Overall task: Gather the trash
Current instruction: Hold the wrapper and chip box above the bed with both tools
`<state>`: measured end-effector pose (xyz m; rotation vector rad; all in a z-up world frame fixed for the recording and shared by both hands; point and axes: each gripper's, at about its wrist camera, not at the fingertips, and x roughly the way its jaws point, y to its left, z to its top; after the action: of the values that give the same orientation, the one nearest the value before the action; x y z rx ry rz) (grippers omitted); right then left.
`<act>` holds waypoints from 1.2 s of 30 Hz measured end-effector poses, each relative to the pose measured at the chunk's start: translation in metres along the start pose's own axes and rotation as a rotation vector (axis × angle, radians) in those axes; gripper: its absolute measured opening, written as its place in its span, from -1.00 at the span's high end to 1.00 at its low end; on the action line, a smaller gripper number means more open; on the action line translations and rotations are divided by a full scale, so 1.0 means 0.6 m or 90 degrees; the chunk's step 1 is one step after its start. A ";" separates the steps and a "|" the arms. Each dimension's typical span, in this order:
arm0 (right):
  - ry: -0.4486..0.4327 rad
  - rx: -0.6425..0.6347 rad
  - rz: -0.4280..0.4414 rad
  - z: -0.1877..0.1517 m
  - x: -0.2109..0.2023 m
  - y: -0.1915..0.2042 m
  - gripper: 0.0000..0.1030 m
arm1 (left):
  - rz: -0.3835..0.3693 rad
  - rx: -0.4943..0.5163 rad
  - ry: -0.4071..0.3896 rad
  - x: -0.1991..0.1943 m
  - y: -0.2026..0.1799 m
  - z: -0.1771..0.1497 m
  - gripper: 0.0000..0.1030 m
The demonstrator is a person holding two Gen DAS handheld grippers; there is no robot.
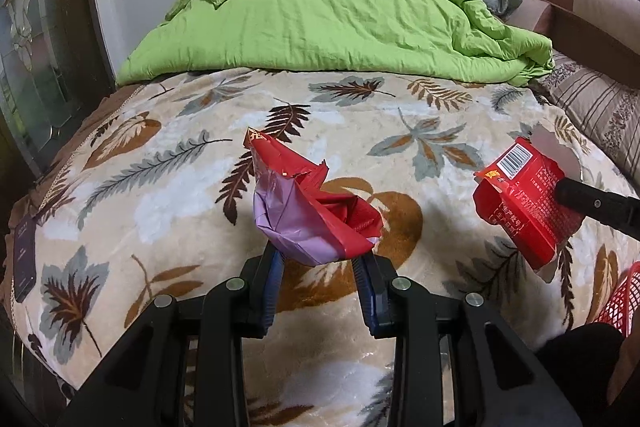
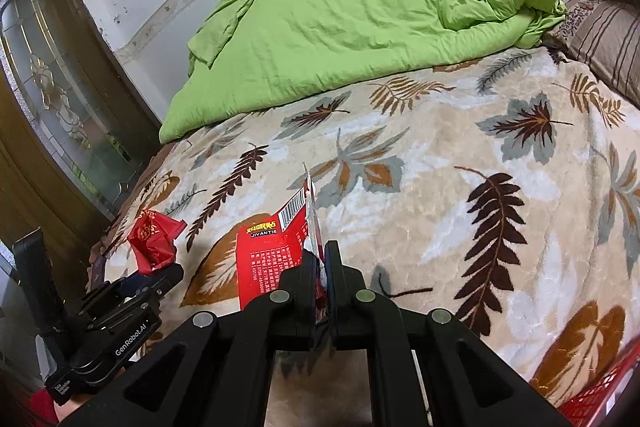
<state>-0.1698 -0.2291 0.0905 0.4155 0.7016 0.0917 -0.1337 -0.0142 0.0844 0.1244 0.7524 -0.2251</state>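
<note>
Both bits of trash are held up off the leaf-patterned bed blanket (image 1: 168, 187), presumably so they can be carried to the red plastic basket (image 1: 624, 299) glimpsed at the bed's near edge. A crumpled red-and-purple foil wrapper (image 1: 312, 211) is pinched in the left gripper (image 1: 320, 267), narrowed around its lower end. A torn red cardboard packet (image 2: 276, 247) is clamped edge-on in the fully closed right gripper (image 2: 320, 259).

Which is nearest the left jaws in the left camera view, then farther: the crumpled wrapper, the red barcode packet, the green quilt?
1. Crumpled wrapper, held between the jaws.
2. Red barcode packet, off to the right.
3. Green quilt, far end of the bed.
</note>
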 end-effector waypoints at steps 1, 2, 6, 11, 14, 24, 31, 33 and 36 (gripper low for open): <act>0.001 0.000 0.000 0.000 0.001 0.000 0.90 | -0.002 0.001 0.000 0.002 0.000 0.001 0.38; 0.003 -0.002 -0.001 0.000 0.003 0.001 0.90 | -0.003 0.004 -0.001 0.004 -0.002 0.001 0.37; 0.007 -0.003 -0.004 0.001 0.006 0.001 0.90 | -0.010 0.006 0.001 0.012 -0.003 0.002 0.38; 0.011 -0.001 -0.006 0.002 0.009 0.000 0.90 | -0.017 0.005 0.002 0.018 -0.002 0.002 0.37; 0.014 -0.002 -0.005 0.002 0.010 0.000 0.90 | -0.019 0.006 0.002 0.019 -0.003 0.002 0.37; 0.014 -0.002 -0.008 0.002 0.012 -0.001 0.90 | -0.021 0.007 -0.002 0.019 -0.006 0.002 0.37; 0.011 0.000 -0.010 0.001 0.008 -0.005 0.90 | -0.022 0.016 -0.011 0.014 -0.019 0.004 0.37; 0.011 0.001 -0.011 0.001 0.008 -0.005 0.90 | -0.023 0.018 -0.013 0.013 -0.019 0.003 0.37; 0.011 0.000 -0.010 0.001 0.008 -0.006 0.90 | -0.023 0.021 -0.017 0.010 -0.019 0.001 0.37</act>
<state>-0.1659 -0.2314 0.0869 0.4092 0.7221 0.0800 -0.1316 -0.0262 0.0801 0.1397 0.7250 -0.2731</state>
